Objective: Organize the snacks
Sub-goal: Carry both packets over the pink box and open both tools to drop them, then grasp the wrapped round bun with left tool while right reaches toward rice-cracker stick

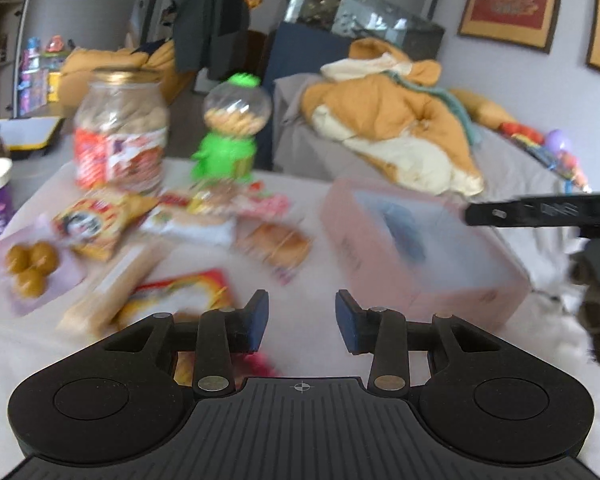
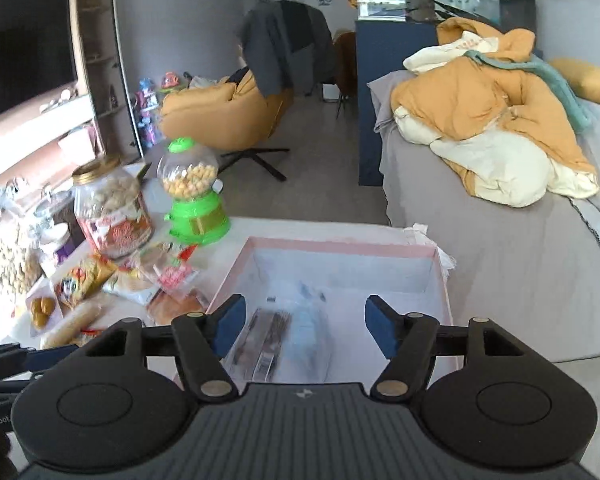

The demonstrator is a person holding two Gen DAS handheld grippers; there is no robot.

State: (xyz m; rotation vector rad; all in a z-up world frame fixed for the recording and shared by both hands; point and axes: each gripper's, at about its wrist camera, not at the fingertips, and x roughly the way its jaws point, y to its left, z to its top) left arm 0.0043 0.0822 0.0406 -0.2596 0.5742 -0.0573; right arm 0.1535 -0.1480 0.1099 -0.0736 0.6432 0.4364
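A lived-in room with a bed piled with orange bedding [image 2: 492, 120] lies behind the white counter [image 1: 308, 248] that carries everything. From the left wrist view, at nine o'clock sits a tray of round brown sweets [image 1: 30, 266], then a yellow-and-red snack packet [image 1: 96, 224]; at eleven o'clock stands a gold-lidded biscuit jar [image 1: 120, 136], and near twelve a green candy dispenser [image 1: 230, 136]. Loose snacks, a wrapped bun [image 1: 278, 246] among them, lie scattered between, presumably waiting to be sorted. At two o'clock the pink box [image 1: 420, 248] rests near the counter's right end, likely the collecting bin. The left tongs [image 1: 302, 320] hover above the counter with fingers apart and nothing between them; the blur suggests they are swinging toward the pile. In the right wrist view the right tongs [image 2: 306, 328] hang over the pink box [image 2: 340, 248], spread wide and empty, directly above clear wrapped packets [image 2: 284, 332] already lying on its floor, so some sorting seems done while most snacks remain outside.
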